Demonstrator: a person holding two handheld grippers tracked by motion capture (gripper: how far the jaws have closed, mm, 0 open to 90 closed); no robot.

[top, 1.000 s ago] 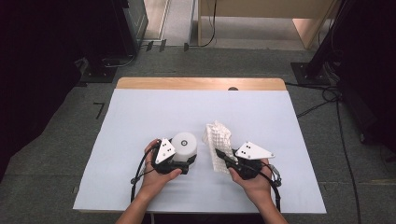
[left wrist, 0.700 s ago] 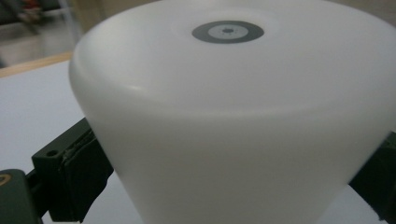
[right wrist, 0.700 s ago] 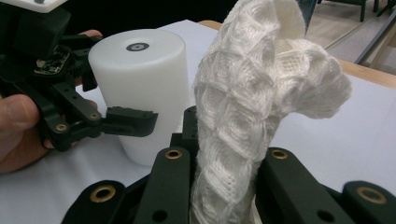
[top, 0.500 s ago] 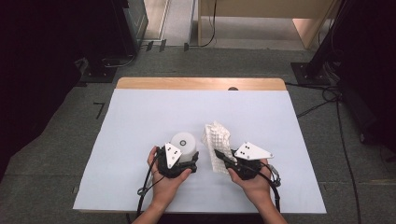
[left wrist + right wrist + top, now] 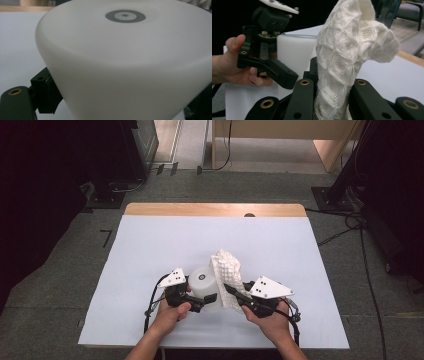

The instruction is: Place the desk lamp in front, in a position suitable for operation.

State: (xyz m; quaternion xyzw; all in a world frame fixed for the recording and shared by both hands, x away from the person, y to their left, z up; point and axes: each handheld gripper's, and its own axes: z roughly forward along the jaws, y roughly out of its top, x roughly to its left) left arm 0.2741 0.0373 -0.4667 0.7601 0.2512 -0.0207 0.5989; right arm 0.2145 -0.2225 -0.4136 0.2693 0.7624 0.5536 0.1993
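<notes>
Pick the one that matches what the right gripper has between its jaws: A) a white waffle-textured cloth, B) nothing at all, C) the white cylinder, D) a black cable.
A: in the right gripper view the white waffle-textured cloth rises bunched from between the closed jaws of the right gripper, while the left gripper holds the white cylinder.

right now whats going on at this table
A person works two handheld grippers over a table covered in white. The left gripper has its jaws around a white cylindrical container standing upright. The right gripper is shut on a white waffle-textured cloth, holding it up right beside the container, seemingly about to wipe it.
</notes>
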